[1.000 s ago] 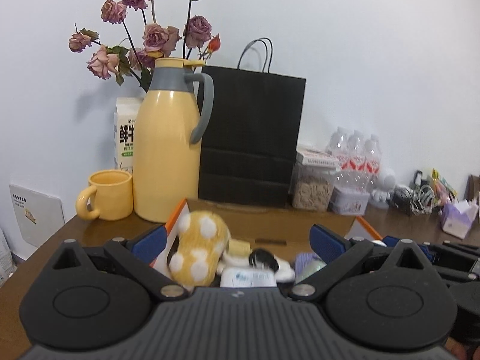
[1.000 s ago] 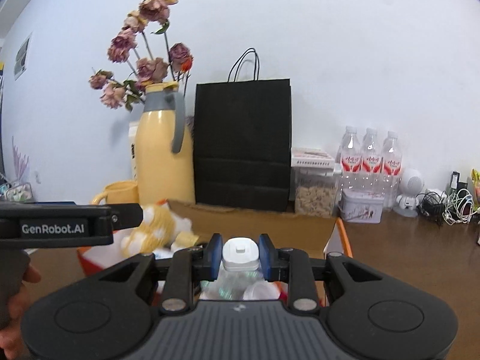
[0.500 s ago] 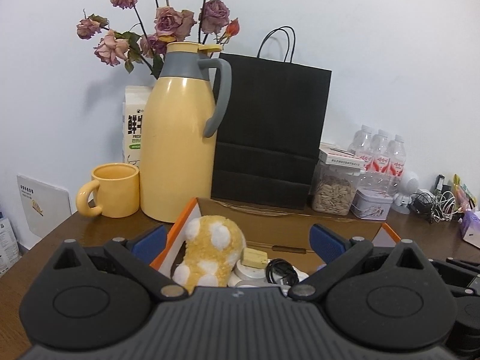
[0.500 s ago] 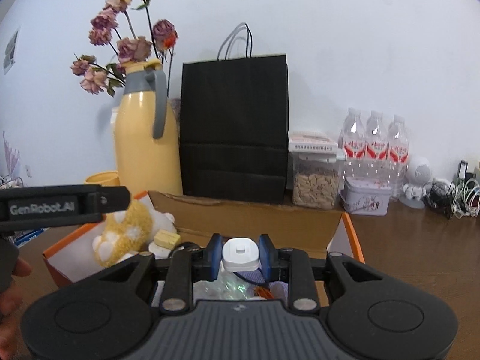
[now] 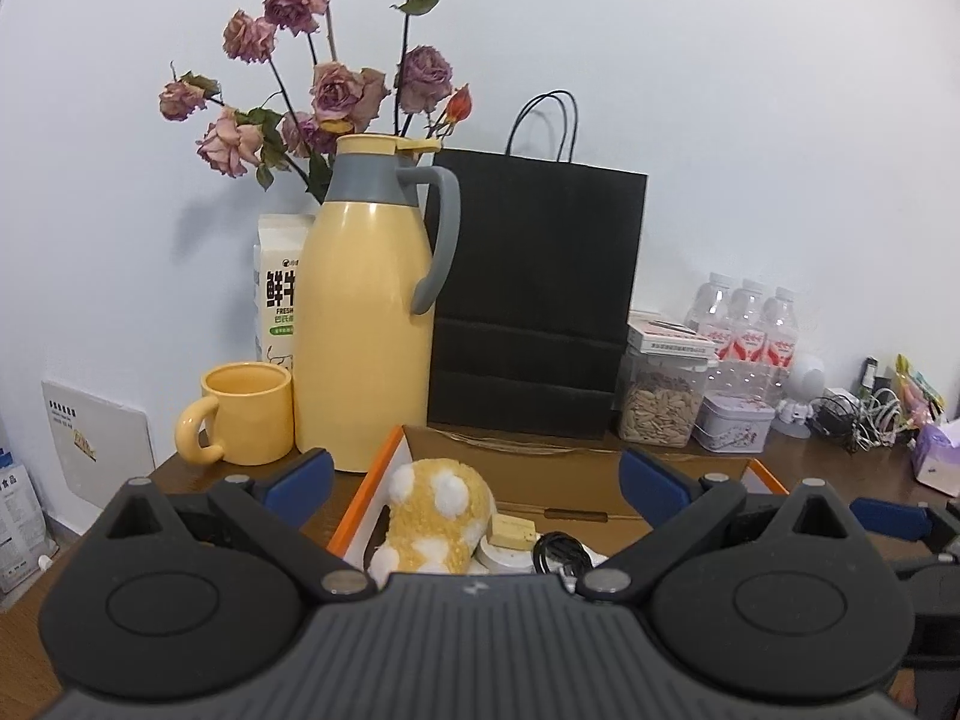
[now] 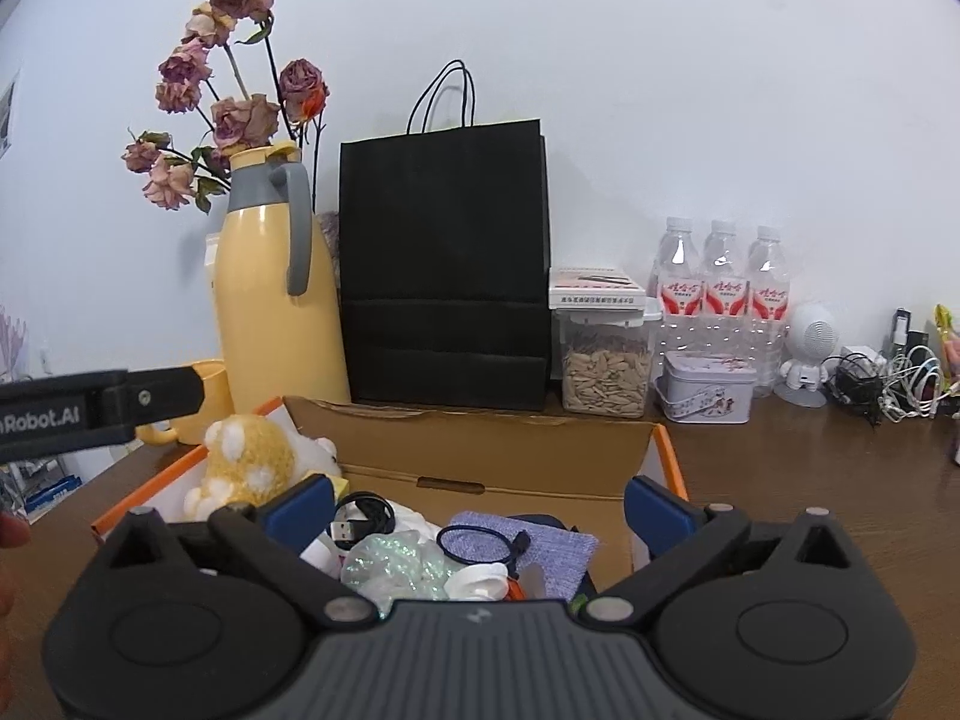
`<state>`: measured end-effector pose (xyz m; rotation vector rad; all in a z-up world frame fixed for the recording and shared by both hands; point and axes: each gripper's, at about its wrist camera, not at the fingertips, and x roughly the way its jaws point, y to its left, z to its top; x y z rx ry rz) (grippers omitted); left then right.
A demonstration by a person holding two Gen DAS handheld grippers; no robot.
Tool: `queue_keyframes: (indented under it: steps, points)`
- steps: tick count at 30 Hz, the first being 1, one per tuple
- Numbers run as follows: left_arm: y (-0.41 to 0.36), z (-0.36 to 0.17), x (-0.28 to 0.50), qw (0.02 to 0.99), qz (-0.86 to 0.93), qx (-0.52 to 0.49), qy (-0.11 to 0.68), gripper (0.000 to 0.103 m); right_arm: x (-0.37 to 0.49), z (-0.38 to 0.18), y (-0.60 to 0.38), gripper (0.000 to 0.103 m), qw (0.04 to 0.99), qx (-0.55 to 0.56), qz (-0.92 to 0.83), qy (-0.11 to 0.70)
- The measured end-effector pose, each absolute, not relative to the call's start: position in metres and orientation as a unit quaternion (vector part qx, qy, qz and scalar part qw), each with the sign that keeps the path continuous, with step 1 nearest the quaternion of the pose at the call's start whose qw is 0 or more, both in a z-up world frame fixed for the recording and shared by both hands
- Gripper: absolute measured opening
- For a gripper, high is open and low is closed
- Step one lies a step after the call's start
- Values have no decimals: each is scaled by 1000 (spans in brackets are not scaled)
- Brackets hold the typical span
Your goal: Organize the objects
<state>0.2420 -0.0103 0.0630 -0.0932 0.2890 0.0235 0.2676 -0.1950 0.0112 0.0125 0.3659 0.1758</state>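
Brown wood desk [image 6: 780, 480]: dark glossy top running right up to the wall, pretty crowded along the back edge.
Wall [image 5: 720, 90]: plain pale white-blue; we can see a white panel [image 5: 96, 444] low on the far left in the left wrist view.
Back row, left side: yellow thermos jug [image 5: 363, 324] with a grey collar and handle, dried roses [image 5: 336, 96] sticking up behind it, milk carton [image 5: 277, 288] tucked behind, yellow mug [image 5: 246, 414] just beside the jug.
Back row, middle: black paper bag [image 6: 444, 264] standing upright against the wall.
Back row, right side: clear jar of seeds [image 6: 606, 369], small tin [image 6: 708, 387], three water bottles [image 6: 723, 294], a little white robot figure [image 6: 810, 348], then a tangle of cables [image 6: 888, 378].
Cardboard box [image 6: 498, 450]: open, orange-edged, sitting in front of the bag on the desk.
Box contents: spotted yellow plush [image 5: 435, 519] at the left end, black USB cable [image 6: 360, 519], iridescent crinkly wrap [image 6: 396, 564], white-capped bottle [image 6: 477, 582], purple cloth [image 6: 540, 546] with a dark hair tie [image 6: 474, 543] on it.
Left gripper [image 5: 474, 480]: blue pads spread wide, holding nothing, hovering over the box's left end.
Right gripper [image 6: 477, 504]: fingers wide apart too, nothing between them, above the box's contents.
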Motion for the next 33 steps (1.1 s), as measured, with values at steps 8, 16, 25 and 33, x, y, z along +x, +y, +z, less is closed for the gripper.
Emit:
queue_keyframes:
  steps: [8, 16, 25, 33]
  points:
    - [-6, 74, 201, 988, -13, -38, 147, 103, 226, 31, -198, 103, 982, 2, 98, 165]
    - [-2, 71, 148, 987, -10, -11, 158, 103, 170, 35, -199, 103, 980, 0, 103, 169]
    - [6, 47, 105, 978, 3, -8, 208, 103, 121, 19, -198, 103, 973, 1, 94, 211]
    - [14, 22, 90, 969, 6, -12, 248, 103, 105, -4, -200, 103, 965, 10, 91, 247]
